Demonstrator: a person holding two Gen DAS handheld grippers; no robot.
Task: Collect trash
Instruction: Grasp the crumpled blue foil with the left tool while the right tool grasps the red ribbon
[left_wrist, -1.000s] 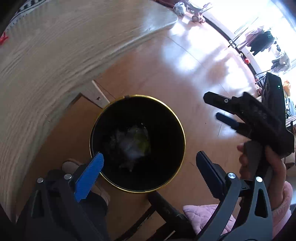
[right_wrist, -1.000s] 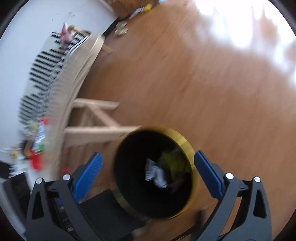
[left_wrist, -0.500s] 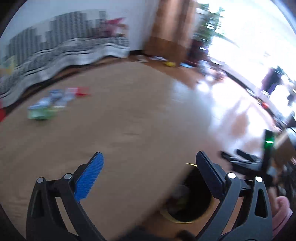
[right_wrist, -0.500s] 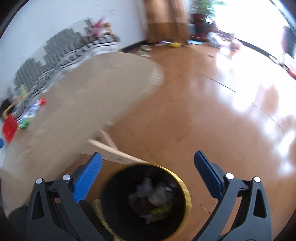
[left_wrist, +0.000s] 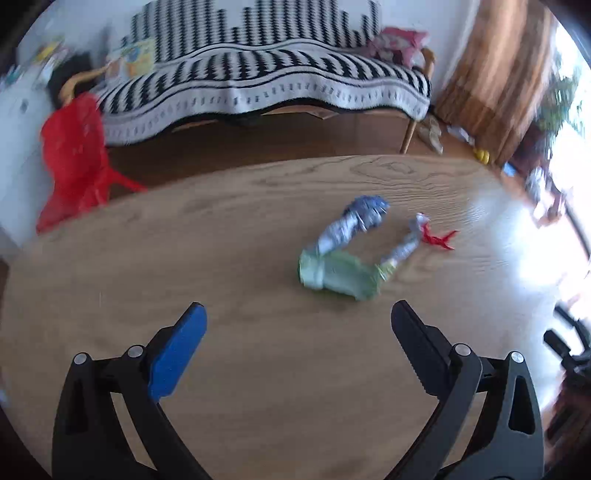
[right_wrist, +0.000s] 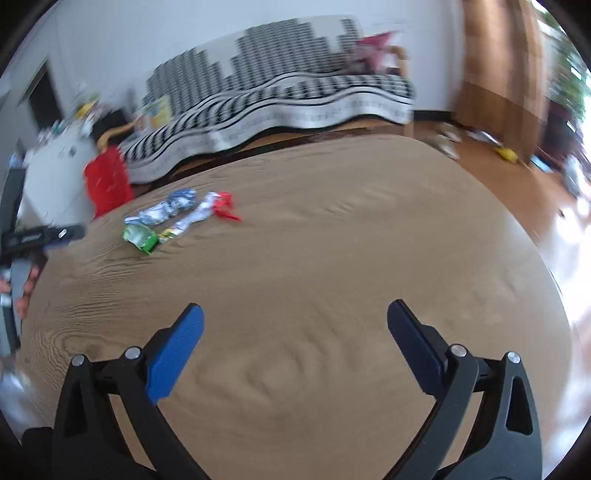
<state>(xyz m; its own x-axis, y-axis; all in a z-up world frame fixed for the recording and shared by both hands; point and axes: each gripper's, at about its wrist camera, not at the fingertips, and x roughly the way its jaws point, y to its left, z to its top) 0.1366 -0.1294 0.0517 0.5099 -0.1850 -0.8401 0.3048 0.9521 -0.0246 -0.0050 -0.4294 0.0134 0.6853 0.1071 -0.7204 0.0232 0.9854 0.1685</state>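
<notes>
Crinkled foil wrappers (left_wrist: 351, 225) — green packet (left_wrist: 338, 275) — on wood-grain table (left_wrist: 221, 369).

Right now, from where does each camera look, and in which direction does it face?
Left wrist: sits on the left claw, low over the wooden table, facing the striped sofa; its open fingers show, the green wrapper close ahead.
Right wrist: sits on the right claw, facing the same sofa; its open fingers show, the left claw and a hand at its left edge.
Shared: table, trash cluster, sofa, red bag.
</notes>
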